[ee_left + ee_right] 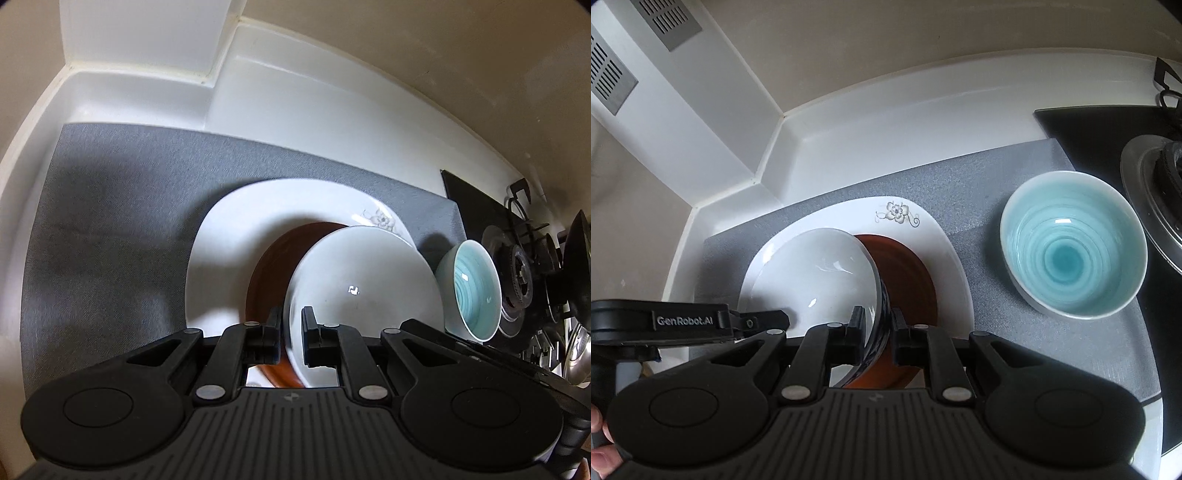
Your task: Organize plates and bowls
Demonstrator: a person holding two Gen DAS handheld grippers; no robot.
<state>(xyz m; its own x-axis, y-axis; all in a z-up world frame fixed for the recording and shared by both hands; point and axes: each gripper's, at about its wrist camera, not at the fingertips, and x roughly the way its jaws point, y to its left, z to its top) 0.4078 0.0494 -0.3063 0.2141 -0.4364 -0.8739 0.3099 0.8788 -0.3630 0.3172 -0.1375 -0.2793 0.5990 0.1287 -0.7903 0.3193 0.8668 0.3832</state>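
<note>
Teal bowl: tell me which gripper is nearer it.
Right. The right gripper grips the white bowl's rim on the side facing the teal bowl; the left gripper grips its far rim.

Walls: plain beige (424,55), unmarked, meeting at a boxed white corner column (147,33).
Vents: two grey slotted grilles (670,20) set in that column.
Counter: white (886,122) with a raised back lip, angled at the corner.
Mat: grey woven cloth (110,221) laid flat over the counter.
Stove: black glass hob (476,206) with gas burner (517,273), beside the mat.
Light: soft, shadows on mat.
</note>
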